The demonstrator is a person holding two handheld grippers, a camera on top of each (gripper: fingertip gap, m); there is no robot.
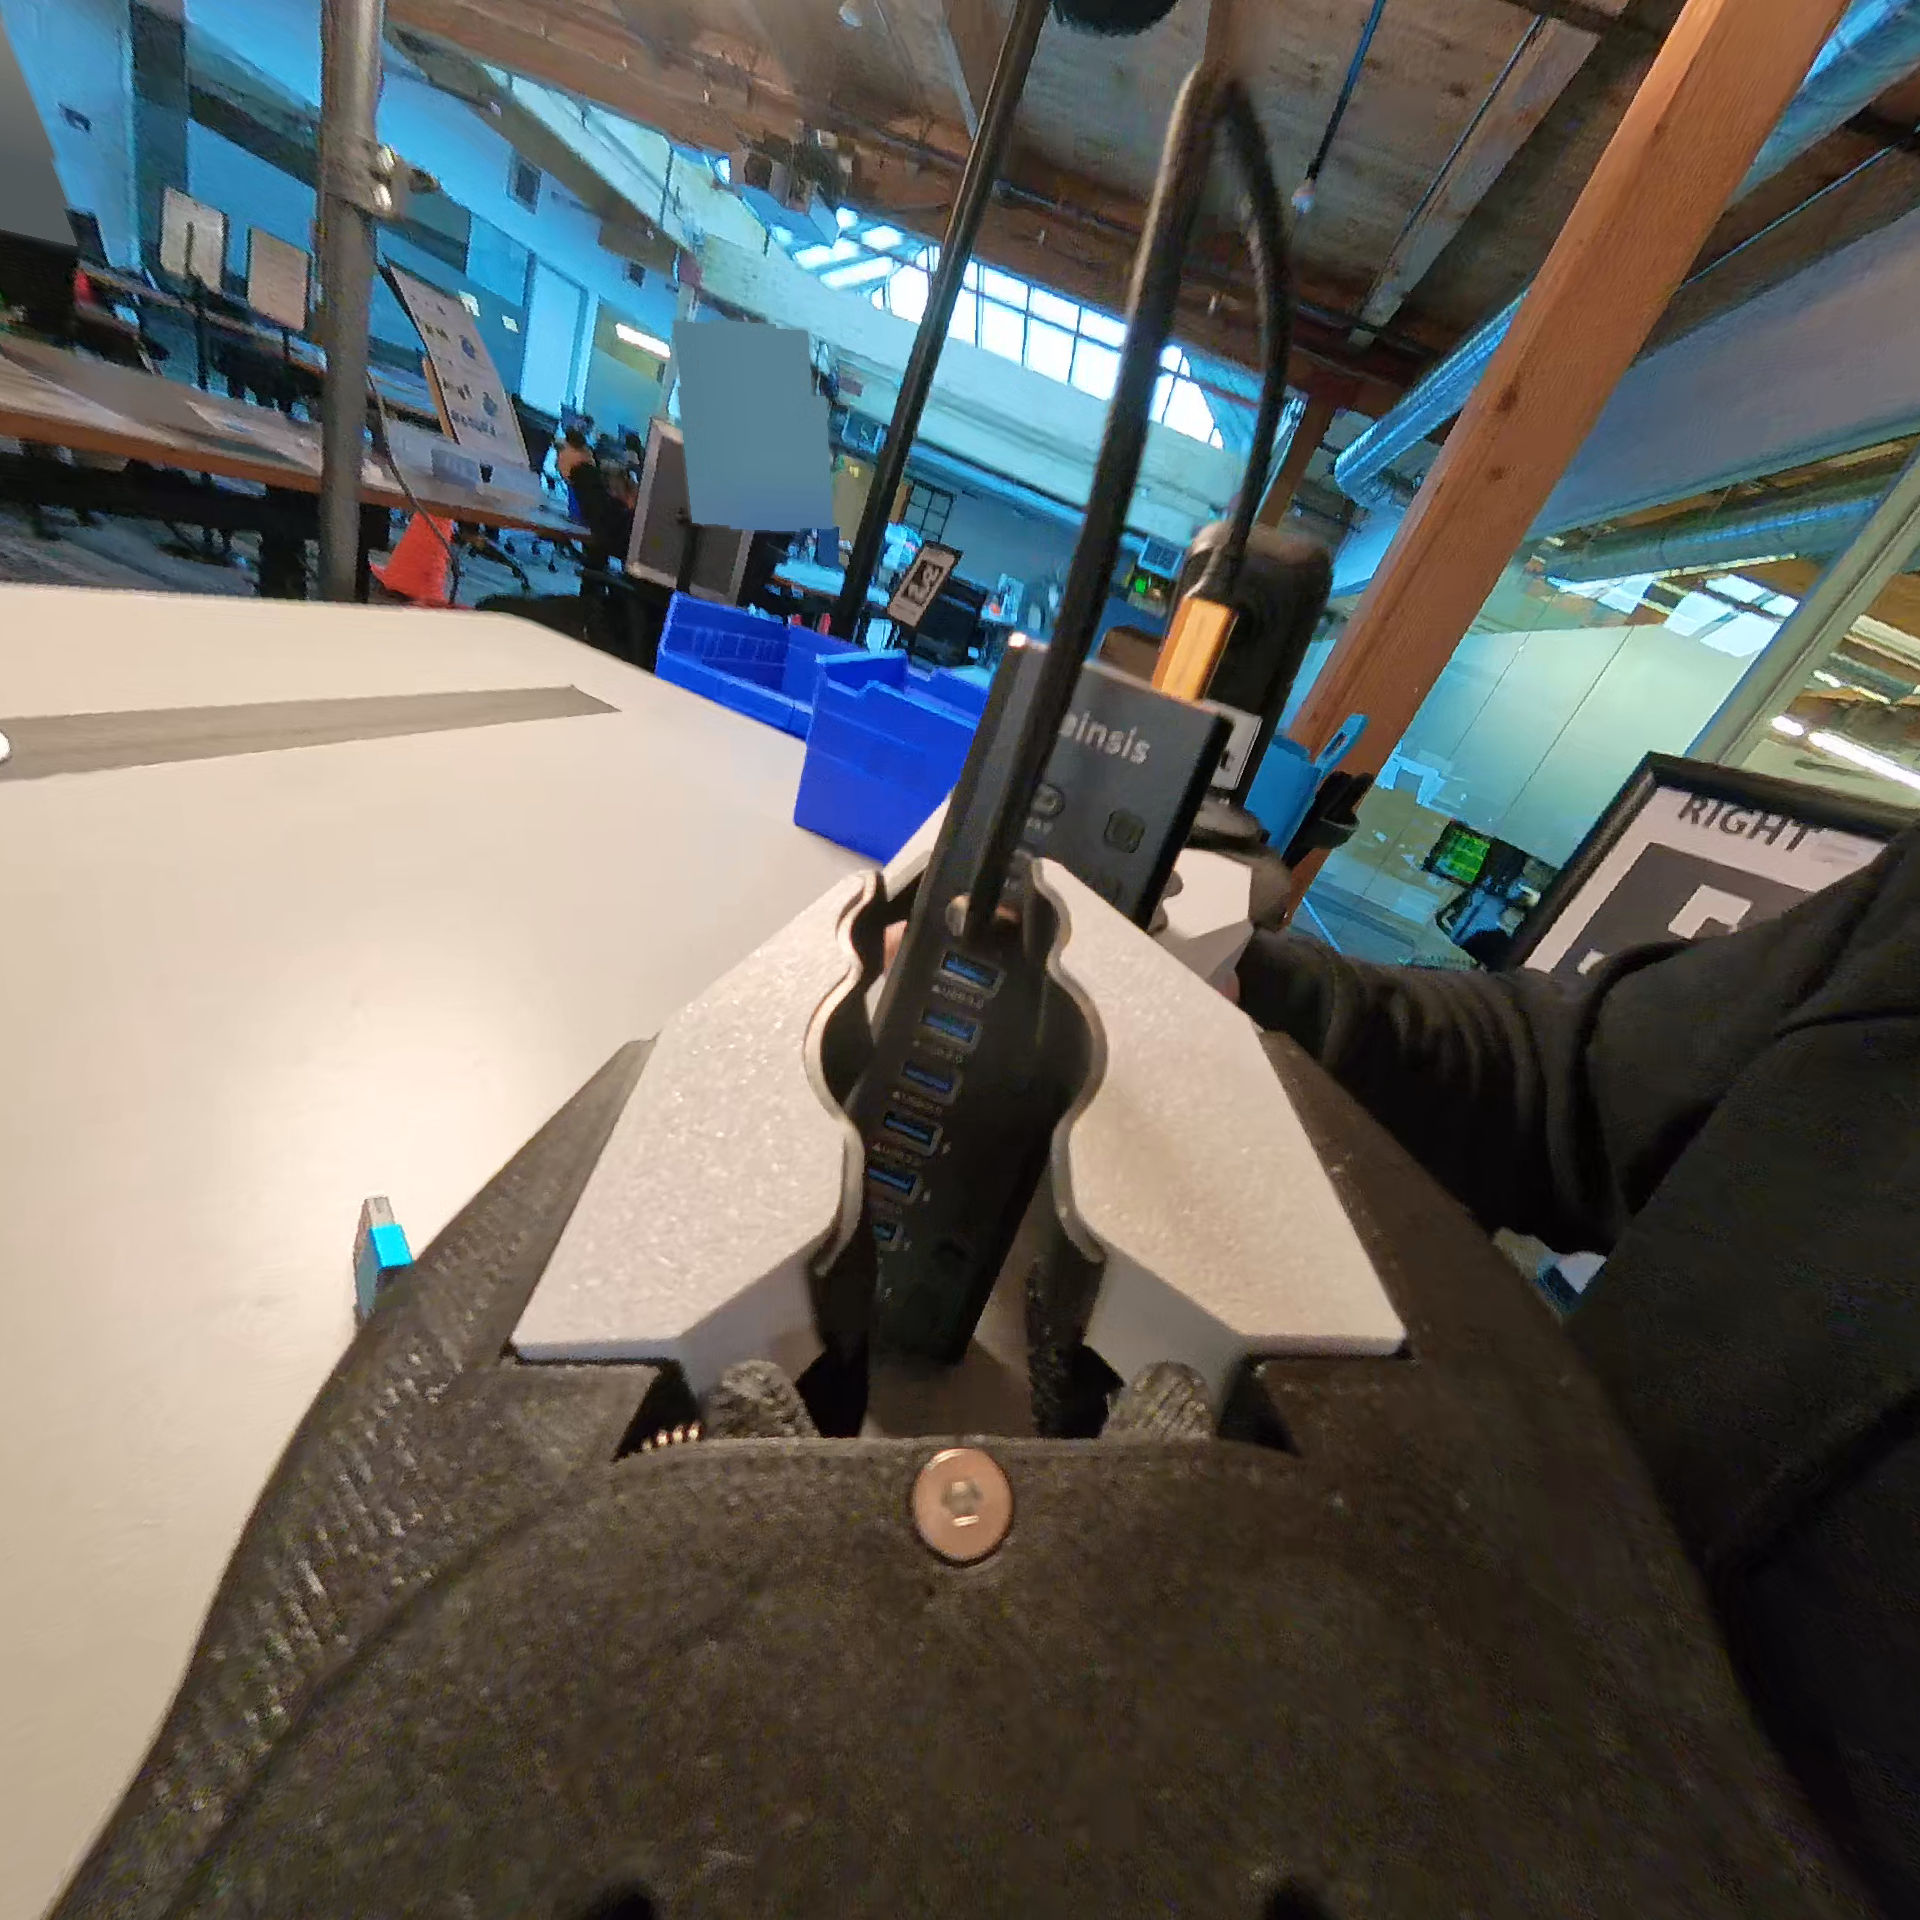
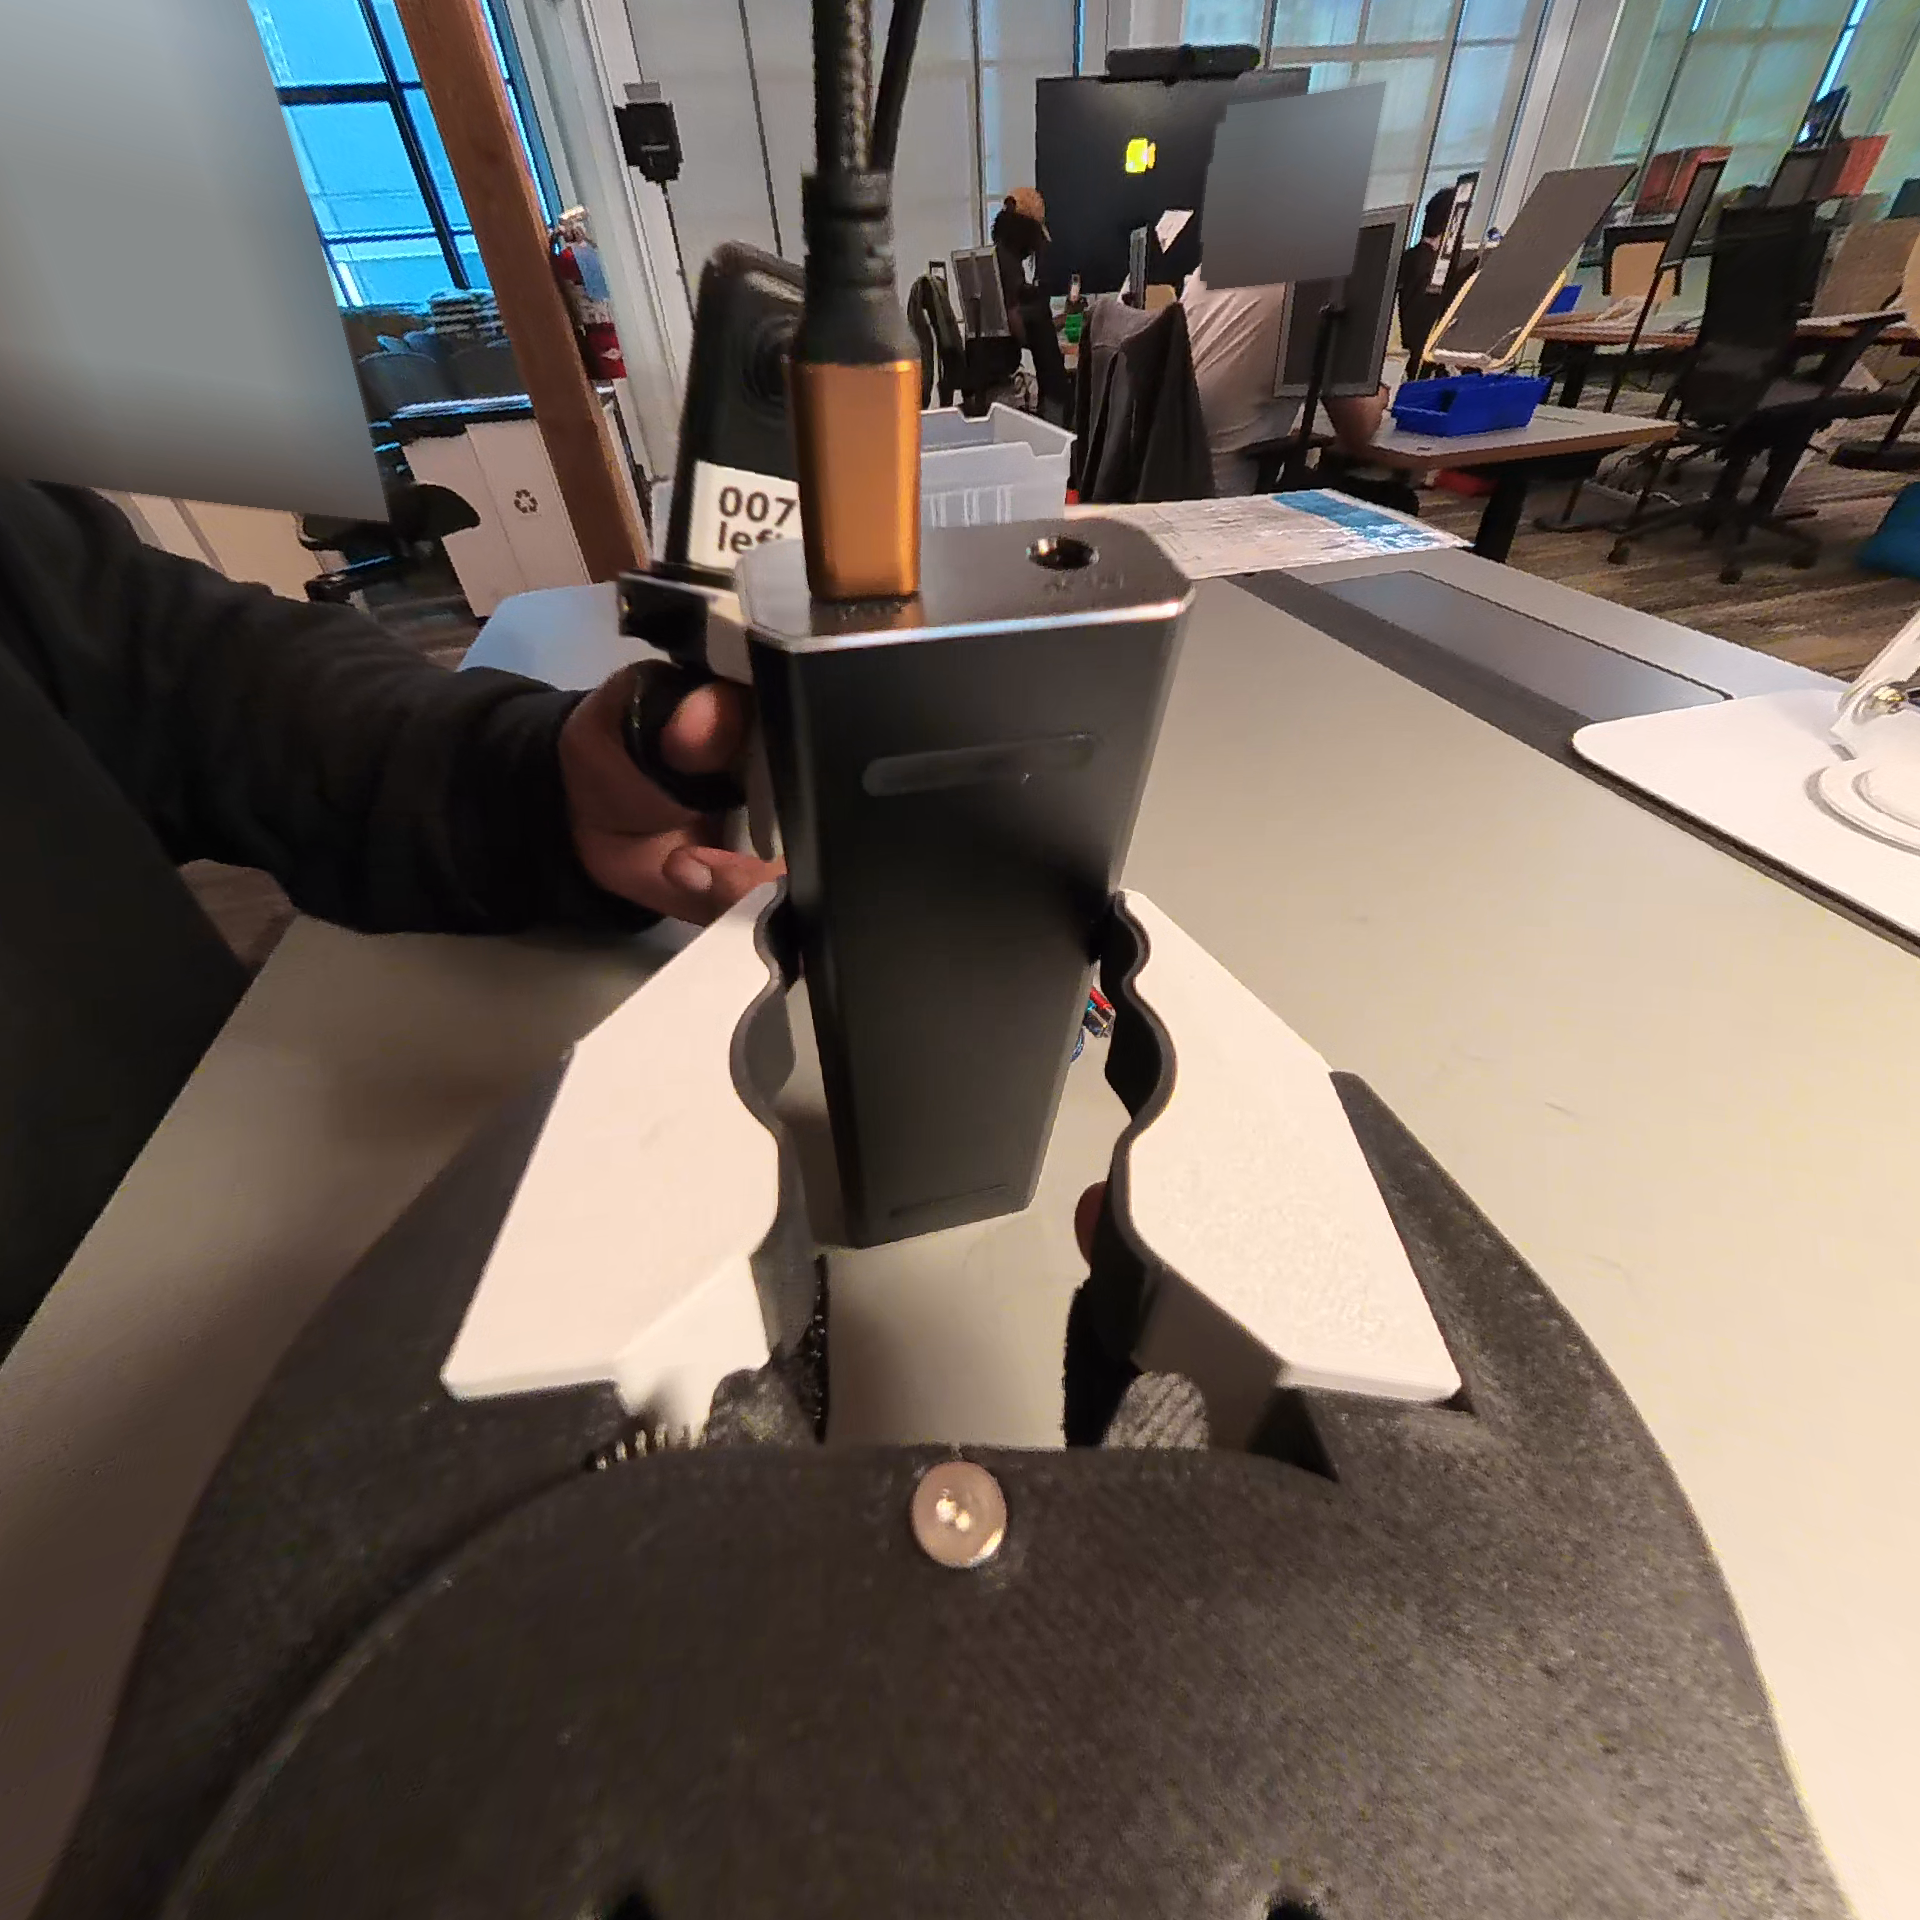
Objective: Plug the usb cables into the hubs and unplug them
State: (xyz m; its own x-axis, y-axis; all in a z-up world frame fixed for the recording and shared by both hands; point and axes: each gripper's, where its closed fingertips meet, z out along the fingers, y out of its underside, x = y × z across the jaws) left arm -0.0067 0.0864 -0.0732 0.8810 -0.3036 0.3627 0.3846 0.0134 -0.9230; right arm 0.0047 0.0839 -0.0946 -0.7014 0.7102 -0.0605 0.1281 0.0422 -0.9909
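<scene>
Two fingers of the left gripper (image 1: 961,904), in the left wrist view, are clenched on a black hub (image 1: 935,1091) at the centre of the frame. It is turned edge-on, so its row of blue ports faces the camera. A thin black cable (image 1: 1049,623) runs from the port edge at the fingertips up to the top of the frame. An orange-sleeved plug (image 1: 1195,644) sits at the hub's far end, right of centre, and the pale worktop (image 1: 260,987) fills the left. In the right wrist view the right gripper (image 2: 945,935) grasps a dark hub (image 2: 935,831) by its two narrow edges, upright at the centre. The orange-sleeved plug (image 2: 857,478) is seated in its top end, with a braided cable (image 2: 847,104) rising out of the frame. A hand (image 2: 644,810) shows at middle left; whether both views show one hub I cannot tell. The step looks like freeing a seated plug. It probably goes best with the hub body held rigid and the plug drawn straight along its own axis, without rocking. The pull belongs on the sleeve, not the cord, and the other cable should hang slack so that it drags nothing sideways.
</scene>
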